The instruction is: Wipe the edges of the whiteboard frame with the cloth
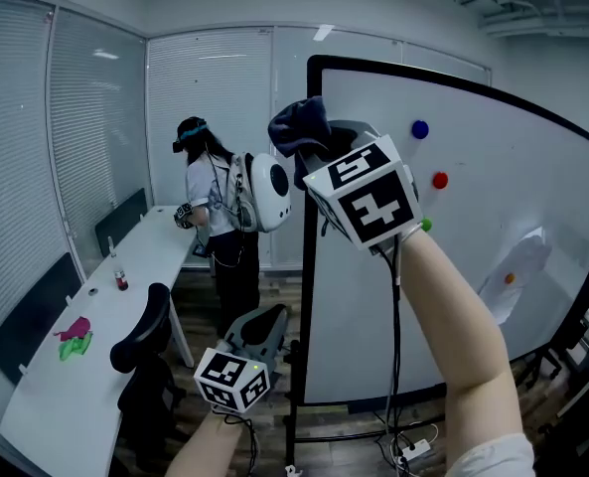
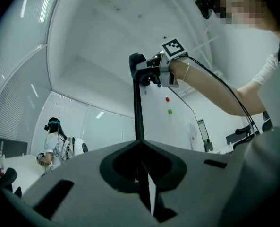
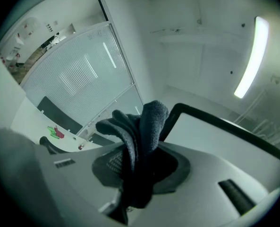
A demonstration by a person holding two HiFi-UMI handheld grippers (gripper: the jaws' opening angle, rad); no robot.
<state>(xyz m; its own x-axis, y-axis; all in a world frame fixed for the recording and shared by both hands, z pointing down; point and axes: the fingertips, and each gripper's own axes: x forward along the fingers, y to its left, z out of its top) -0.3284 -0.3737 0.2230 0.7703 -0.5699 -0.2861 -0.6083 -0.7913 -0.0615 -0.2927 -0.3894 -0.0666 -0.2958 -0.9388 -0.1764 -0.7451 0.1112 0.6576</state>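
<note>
Whiteboard frame (image 1: 304, 306): black, on a wheeled stand, white board surface (image 1: 473, 266) inside it. Cloth (image 1: 299, 125): dark blue-grey, bunched, at the upper left corner of the frame, touching or just beside the corner, which of the two not clear. Right gripper (image 1: 309, 152): raised to that same corner, fingers closed tight on the cloth, folds sticking out above the tips. Left gripper (image 1: 264, 326): low, just left of the frame's left post, pointing up along it; fingers drawn together to a narrow slit, nothing seen held, post lined up with the slit, contact with the post not clear. Three magnets within the frame, upper part of the board: blue (image 1: 419, 128), red (image 1: 440, 180), green (image 1: 425, 225). Long white table (image 1: 46, 386) well left of the frame, black chair (image 1: 145, 336) beside it. Standing person (image 1: 215, 227) left of the frame, at the table's far end
</note>
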